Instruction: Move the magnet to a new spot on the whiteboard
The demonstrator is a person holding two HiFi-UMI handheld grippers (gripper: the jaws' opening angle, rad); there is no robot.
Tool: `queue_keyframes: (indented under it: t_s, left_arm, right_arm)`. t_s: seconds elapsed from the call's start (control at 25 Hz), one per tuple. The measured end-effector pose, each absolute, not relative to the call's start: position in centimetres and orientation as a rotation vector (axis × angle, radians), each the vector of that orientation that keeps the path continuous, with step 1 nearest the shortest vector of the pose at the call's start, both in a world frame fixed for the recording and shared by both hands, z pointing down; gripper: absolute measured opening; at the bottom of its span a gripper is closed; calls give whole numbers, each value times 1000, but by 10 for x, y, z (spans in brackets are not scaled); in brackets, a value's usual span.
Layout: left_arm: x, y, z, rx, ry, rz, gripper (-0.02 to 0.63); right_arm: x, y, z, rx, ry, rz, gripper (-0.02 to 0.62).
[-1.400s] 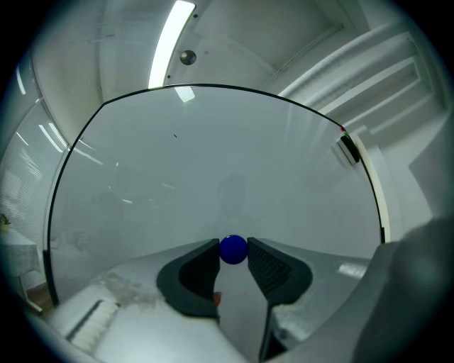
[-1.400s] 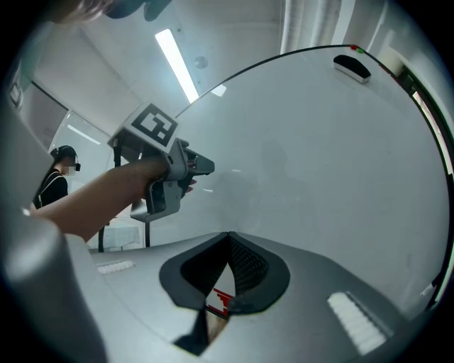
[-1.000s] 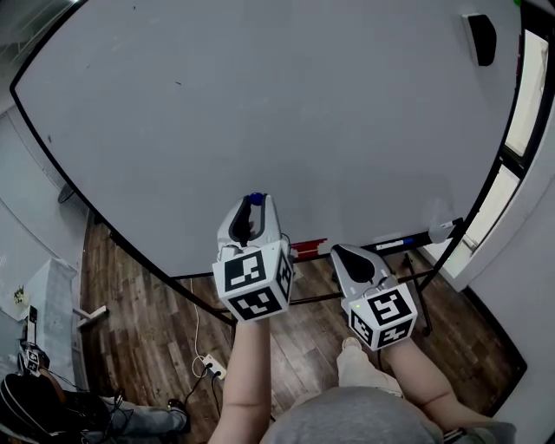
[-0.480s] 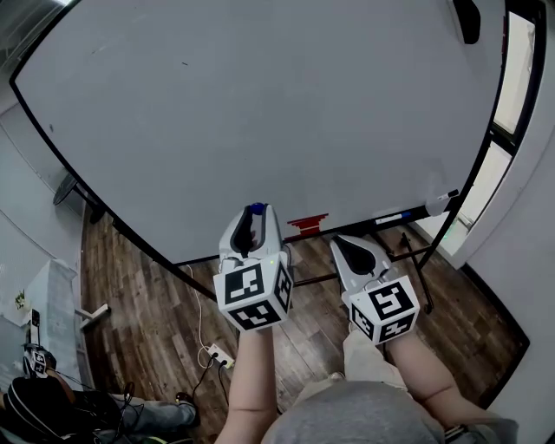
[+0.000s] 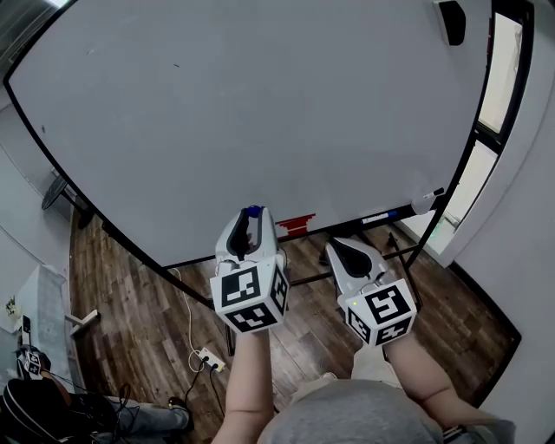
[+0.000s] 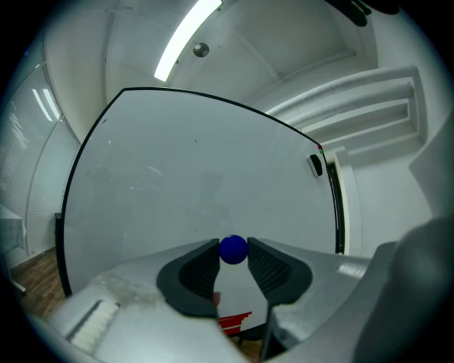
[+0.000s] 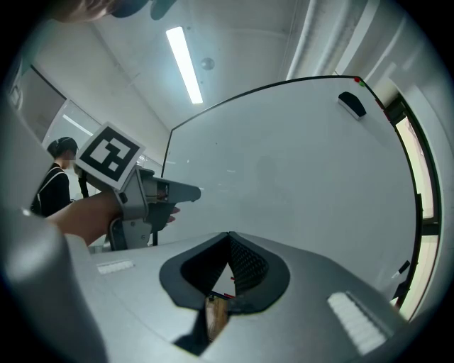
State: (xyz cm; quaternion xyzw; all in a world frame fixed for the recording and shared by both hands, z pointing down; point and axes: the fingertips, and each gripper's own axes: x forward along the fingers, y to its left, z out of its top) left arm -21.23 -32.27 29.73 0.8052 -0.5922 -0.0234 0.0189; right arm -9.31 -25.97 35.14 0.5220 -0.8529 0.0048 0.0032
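A small round blue magnet (image 6: 233, 249) sits pinched between the tips of my left gripper (image 6: 233, 253), which is shut on it and held off the whiteboard (image 6: 198, 184). From the head view the magnet (image 5: 252, 211) shows at the front of the left gripper (image 5: 251, 215), over the lower edge of the whiteboard (image 5: 260, 104). My right gripper (image 5: 331, 250) hovers lower right of it, jaws shut with nothing between them. In the right gripper view its tips (image 7: 228, 235) meet, and the left gripper (image 7: 181, 191) pokes in from the left before the whiteboard (image 7: 298, 163).
A black eraser (image 5: 452, 22) sticks at the board's top right. A red item (image 5: 295, 225) and a marker (image 5: 386, 215) lie on the tray at the board's foot. A power strip (image 5: 208, 360) lies on the wooden floor. A person (image 7: 57, 170) stands at the far left.
Both grippers have drawn a little back from the board, the left one sinking slightly. The blue magnet stays pinched in the left gripper.
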Motion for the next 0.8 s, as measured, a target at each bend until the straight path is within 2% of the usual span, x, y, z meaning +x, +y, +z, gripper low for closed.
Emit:
queue_keyframes:
  t_s: [0.8]
  left_arm:
    - [-90, -367, 283, 2528, -1849, -72, 135]
  right_arm:
    - [19, -301, 339, 1615, -2693, -5, -2]
